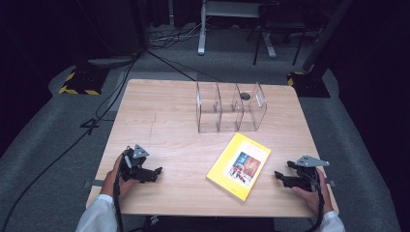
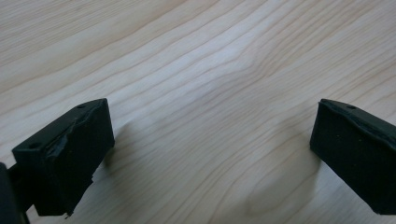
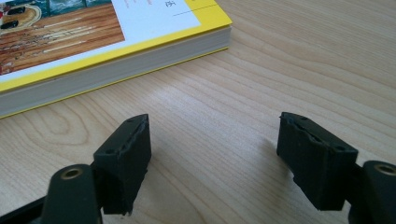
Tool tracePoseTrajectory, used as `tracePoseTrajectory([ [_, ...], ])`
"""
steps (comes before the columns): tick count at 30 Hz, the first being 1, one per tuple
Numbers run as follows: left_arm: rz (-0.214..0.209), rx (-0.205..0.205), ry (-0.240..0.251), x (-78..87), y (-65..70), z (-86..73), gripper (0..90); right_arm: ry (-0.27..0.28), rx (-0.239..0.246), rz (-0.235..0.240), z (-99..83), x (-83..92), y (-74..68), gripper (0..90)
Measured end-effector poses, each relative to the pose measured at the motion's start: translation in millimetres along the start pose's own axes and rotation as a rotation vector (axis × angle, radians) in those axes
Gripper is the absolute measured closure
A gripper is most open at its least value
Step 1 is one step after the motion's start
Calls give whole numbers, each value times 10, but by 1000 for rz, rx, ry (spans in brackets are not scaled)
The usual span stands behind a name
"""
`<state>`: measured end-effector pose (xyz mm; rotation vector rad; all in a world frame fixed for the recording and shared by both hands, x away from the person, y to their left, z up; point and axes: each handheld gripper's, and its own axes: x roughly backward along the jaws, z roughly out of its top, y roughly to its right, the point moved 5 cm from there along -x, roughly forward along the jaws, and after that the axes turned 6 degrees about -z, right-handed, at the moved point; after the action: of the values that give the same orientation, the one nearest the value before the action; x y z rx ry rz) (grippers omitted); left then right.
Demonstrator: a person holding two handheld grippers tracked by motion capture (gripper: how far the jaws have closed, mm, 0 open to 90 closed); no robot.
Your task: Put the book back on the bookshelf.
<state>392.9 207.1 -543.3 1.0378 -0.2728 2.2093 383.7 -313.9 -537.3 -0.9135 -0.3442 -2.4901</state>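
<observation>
Two black hand-held grippers rested low on the pale wooden table (image 1: 159,121). At lower left of the high view, the left gripper (image 1: 155,172) had its jaws spread apart with nothing between them; its own view showed two blocky matte pads over bare wavy grain. At lower right, the right gripper (image 1: 279,175) was likewise released, jaws wide and empty, pointing toward the book. Each was held in one hand, with a white sleeve at the bottom edge.

One yellow paperback book (image 1: 239,166) lay flat, right of centre, near the right gripper; its glossy cover carried a picture panel, and its cream page edges showed in the right gripper view (image 3: 116,70).

Farther up, one clear plastic organiser (image 1: 230,107) with three upright compartments stood empty. Beyond lay grey carpet (image 1: 58,145), dark cables and metal stand legs.
</observation>
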Motion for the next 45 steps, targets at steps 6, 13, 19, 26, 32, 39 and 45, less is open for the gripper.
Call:
tracePoseTrajectory([
  [6,-68,-71,-7,-122,264,101,0,-1,-11,-9,33,-34,-9,266],
  [13,-160,-169,-20,-175,572,119,0,-1,-1,-13,117,-116,-59,264],
  [19,-182,-195,-24,-183,634,119,0,86,-66,20,364,-69,-44,264],
  [26,-215,-232,-29,-192,699,120,1,117,-61,38,608,-153,-102,262],
  [32,-222,-241,-29,-189,745,112,3,81,-85,55,703,-355,-93,257],
  [39,-228,-250,-31,-194,776,113,3,9,-72,67,655,-535,-149,266],
  [45,-242,-268,-32,-249,889,160,5,-6,-118,97,590,-531,-187,220],
])
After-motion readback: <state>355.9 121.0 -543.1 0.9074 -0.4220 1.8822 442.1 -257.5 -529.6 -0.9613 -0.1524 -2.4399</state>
